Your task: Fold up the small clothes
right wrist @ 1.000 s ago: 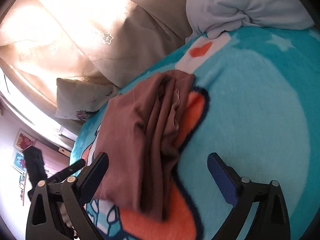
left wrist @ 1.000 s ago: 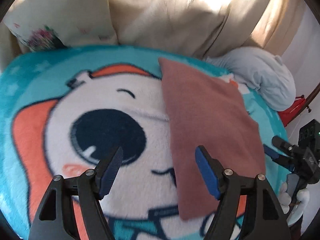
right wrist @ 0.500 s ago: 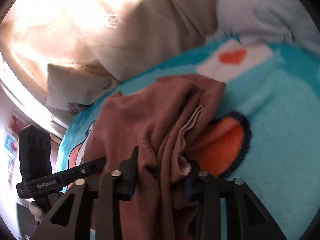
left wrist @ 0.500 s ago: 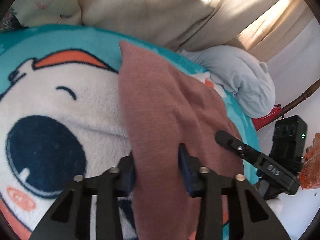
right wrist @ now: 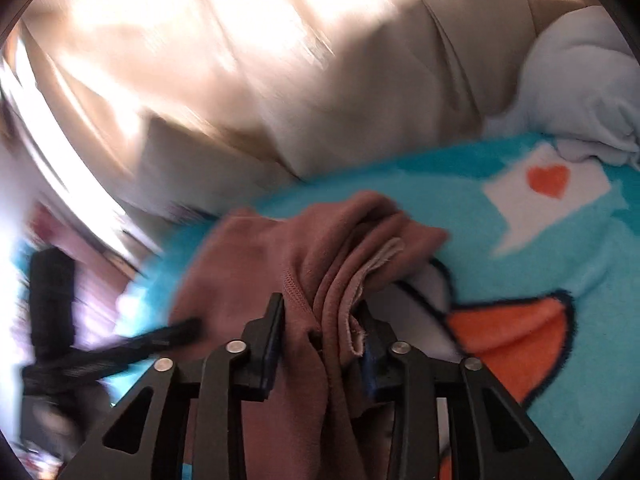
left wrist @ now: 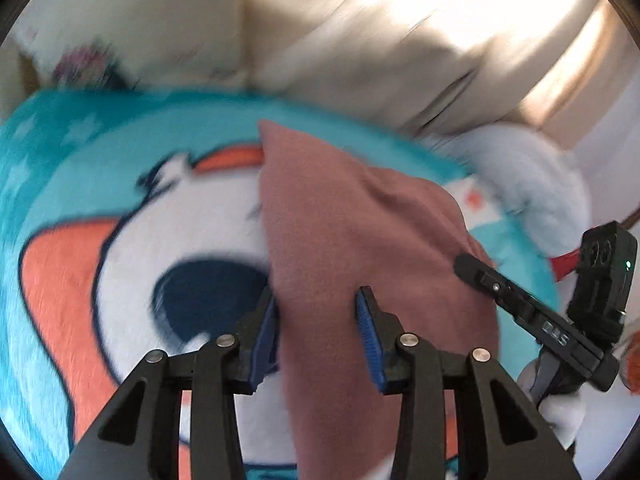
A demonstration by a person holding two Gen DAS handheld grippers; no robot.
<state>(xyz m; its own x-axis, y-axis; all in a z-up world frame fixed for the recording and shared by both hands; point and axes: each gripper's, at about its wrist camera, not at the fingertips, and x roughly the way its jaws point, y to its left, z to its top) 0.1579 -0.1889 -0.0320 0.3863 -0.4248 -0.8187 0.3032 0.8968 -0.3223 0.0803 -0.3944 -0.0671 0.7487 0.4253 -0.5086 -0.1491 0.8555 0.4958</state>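
A folded dusty-pink garment (left wrist: 352, 232) lies on a turquoise cartoon blanket (left wrist: 100, 152). My left gripper (left wrist: 316, 320) is shut on the garment's near edge, blue pads on either side of the cloth. My right gripper (right wrist: 320, 328) is shut on the garment's bunched layered end (right wrist: 320, 248), with a pale seam showing. The right gripper also shows in the left wrist view (left wrist: 532, 312) at the garment's right side. The left gripper shows blurred in the right wrist view (right wrist: 108, 352).
Beige curtains (left wrist: 380, 40) hang behind the bed. A pale blue bundle of cloth (left wrist: 528, 184) sits at the blanket's far right; it also shows in the right wrist view (right wrist: 580, 92). A floral pillow (left wrist: 80, 64) lies at the far left.
Both grippers went from open above the garment to shut on it. The garment's near end has since lifted and shifted, and both views are motion-blurred.
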